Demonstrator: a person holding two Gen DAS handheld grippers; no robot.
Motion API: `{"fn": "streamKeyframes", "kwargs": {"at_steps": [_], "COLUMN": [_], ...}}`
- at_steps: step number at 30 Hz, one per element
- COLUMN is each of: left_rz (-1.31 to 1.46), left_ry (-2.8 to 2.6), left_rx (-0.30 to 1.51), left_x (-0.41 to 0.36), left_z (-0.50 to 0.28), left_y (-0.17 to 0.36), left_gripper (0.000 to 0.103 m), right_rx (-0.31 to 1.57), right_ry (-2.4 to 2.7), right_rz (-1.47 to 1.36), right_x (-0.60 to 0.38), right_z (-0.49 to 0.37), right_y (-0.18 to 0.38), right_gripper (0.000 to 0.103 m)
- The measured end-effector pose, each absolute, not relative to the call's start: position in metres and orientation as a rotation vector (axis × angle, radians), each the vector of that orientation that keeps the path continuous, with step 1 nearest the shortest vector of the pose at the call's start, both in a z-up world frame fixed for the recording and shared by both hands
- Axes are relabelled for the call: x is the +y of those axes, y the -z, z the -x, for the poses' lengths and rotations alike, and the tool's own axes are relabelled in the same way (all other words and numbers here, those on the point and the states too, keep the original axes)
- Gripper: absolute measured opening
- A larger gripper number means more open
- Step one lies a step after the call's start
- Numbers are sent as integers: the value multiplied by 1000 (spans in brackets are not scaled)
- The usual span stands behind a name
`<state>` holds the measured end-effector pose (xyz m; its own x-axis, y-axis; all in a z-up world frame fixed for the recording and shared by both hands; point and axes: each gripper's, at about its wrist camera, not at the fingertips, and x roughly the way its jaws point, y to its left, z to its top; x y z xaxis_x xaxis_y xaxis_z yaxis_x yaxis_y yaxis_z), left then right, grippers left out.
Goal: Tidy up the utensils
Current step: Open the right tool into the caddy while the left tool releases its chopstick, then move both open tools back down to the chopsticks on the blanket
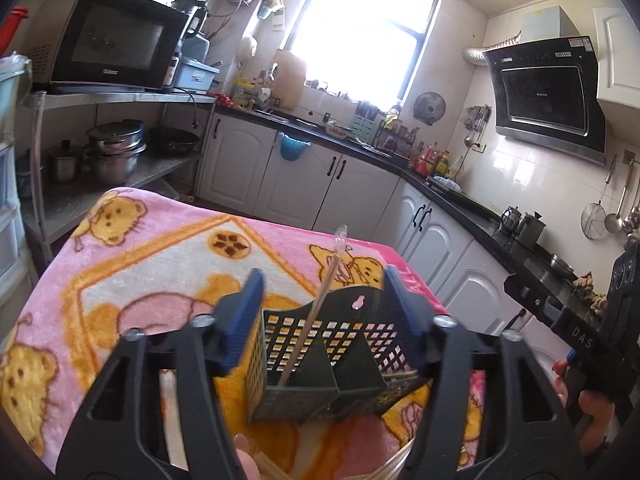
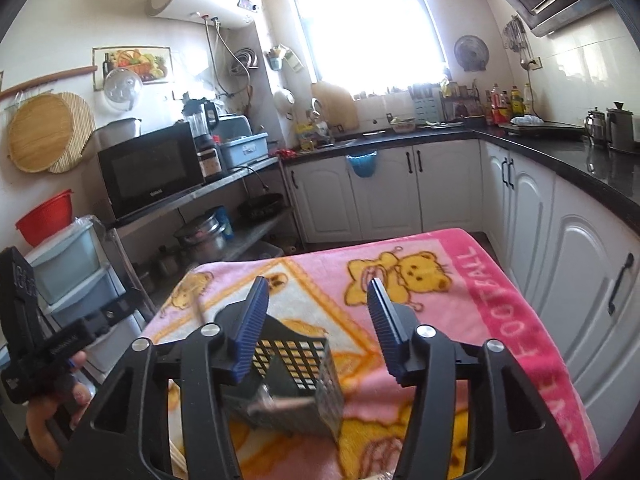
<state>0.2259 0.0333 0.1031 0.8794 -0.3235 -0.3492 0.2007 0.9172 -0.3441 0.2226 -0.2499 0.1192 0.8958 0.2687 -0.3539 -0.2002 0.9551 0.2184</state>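
A black mesh utensil caddy point(image 1: 320, 360) with dividers stands on the pink bear blanket point(image 1: 140, 264). A clear plastic utensil point(image 1: 320, 300) leans upright in its left compartment. My left gripper point(image 1: 324, 300) is open, its blue pads on either side of the caddy, just above it. In the right wrist view my right gripper point(image 2: 318, 312) is open and empty above the same caddy point(image 2: 296, 380). A blurred utensil point(image 2: 276, 402) lies across the caddy's near part. Pale sticks, perhaps chopsticks point(image 1: 272, 466), lie at the bottom edge.
The blanket-covered table point(image 2: 480, 300) sits in a kitchen. White cabinets point(image 2: 580, 280) and a black counter stand to the right. A steel shelf with a microwave point(image 2: 148, 168) and pots stands to the left. Each gripper's handle shows in the other's view.
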Motion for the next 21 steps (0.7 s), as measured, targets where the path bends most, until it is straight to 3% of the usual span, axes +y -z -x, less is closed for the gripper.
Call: {"fn": "streamKeyframes", "kwargs": {"at_steps": [5,15,21], "left_rz": [306,315,307], "left_ry": [280,269,269], "left_rx": [385,349,355], "left_x": [35,45,47], "left_z": [-208,-173,-157], "left_y": [-110,-118,-115], "left_gripper": [93,93,93], "right_rx": [390,355,350], "right_ry": [-230,-237,-246], "right_rz": [-160,-130,-129], "right_x": [-250,-248,-246], "right_z": [-210,-178,-163], "right_y": [-117,-123,-124], "right_gripper": [57,71,73]}}
